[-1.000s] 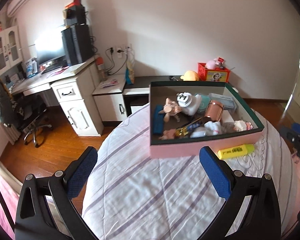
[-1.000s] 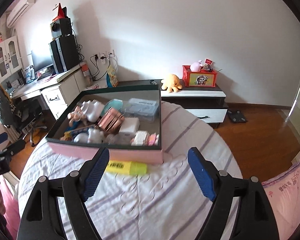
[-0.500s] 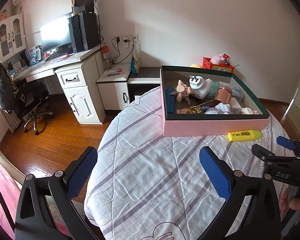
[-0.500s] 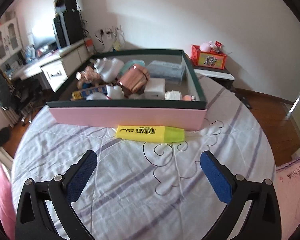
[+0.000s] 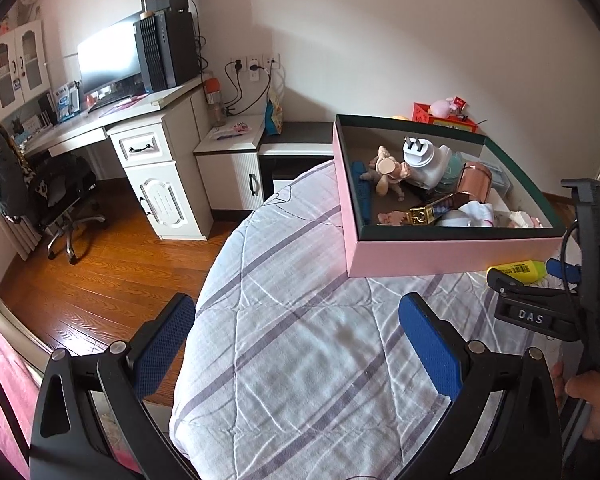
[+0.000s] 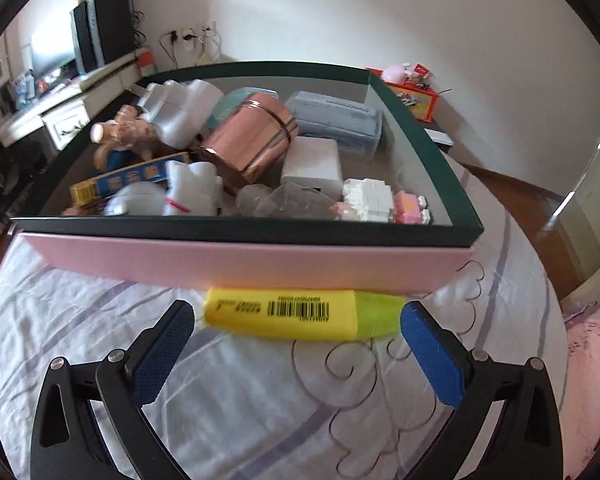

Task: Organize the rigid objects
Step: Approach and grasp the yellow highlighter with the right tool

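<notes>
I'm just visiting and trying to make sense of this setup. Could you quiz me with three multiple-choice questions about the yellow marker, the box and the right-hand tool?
1. Where does the yellow marker lie?
A. inside the box
B. on the bedspread, against the box's front wall
C. on the floor

2. What colour is the outside of the box?
A. pink
B. blue
C. white

3. How does the right gripper stand?
A. shut on the marker
B. shut on nothing
C. open, a pad near each end of the marker

Answers:
1 B: the marker rests on the bedspread along the pink wall.
2 A: the walls are pink, with a dark green rim.
3 C: the blue pads are spread wide; whether the right pad touches the marker's tip I cannot tell.
</notes>
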A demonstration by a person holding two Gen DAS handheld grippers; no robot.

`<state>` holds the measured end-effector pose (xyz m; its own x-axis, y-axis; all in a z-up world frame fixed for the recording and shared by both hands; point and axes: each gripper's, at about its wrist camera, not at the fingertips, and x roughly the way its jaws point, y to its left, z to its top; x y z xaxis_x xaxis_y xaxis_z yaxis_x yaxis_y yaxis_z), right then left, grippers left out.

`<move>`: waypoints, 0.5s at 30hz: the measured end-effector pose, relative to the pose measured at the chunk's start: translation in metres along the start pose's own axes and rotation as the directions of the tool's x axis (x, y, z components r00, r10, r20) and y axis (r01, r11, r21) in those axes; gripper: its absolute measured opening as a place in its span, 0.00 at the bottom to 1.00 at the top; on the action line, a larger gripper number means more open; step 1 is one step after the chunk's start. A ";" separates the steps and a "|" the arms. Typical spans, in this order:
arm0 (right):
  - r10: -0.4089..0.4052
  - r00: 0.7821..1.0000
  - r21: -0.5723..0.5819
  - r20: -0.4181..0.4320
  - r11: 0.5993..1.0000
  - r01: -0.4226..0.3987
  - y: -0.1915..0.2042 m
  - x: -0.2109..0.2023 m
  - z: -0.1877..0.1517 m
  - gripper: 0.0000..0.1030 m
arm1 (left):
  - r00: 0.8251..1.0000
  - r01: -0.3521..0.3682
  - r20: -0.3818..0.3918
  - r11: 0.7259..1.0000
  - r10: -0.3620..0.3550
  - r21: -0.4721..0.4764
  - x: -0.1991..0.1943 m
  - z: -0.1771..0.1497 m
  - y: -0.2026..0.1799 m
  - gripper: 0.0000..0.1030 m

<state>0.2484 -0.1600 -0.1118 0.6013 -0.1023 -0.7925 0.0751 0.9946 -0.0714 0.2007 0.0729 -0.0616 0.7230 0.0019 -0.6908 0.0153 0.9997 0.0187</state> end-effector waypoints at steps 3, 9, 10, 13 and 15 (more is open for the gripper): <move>-0.021 1.000 0.000 0.008 1.000 0.021 -0.001 0.005 0.002 1.00 | 1.000 0.000 -0.001 1.000 0.000 0.010 0.003 0.003 -0.001 1.00; 0.004 1.000 -0.039 0.012 0.999 -0.004 -0.015 0.003 -0.003 1.00 | 1.000 0.013 -0.003 0.999 -0.013 0.030 0.015 0.018 -0.010 1.00; 0.003 1.000 -0.034 0.014 0.999 -0.003 -0.022 0.001 -0.006 1.00 | 1.000 0.008 -0.006 1.000 -0.008 0.029 0.019 0.022 -0.011 1.00; 0.009 1.000 -0.031 0.019 0.999 -0.009 -0.041 -0.005 -0.013 1.00 | 1.000 -0.003 -0.009 1.000 0.003 0.027 0.028 0.031 -0.014 1.00; 0.012 1.000 -0.025 0.022 1.000 -0.011 -0.056 -0.010 -0.021 1.00 | 1.000 -0.021 -0.021 1.000 0.022 0.021 0.039 0.039 -0.016 1.00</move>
<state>0.2215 -0.2140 -0.1131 0.6196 -0.0910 -0.7796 0.0484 0.9958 -0.0778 0.2560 0.0558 -0.0605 0.7087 0.0240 -0.7051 0.0142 0.9987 0.0483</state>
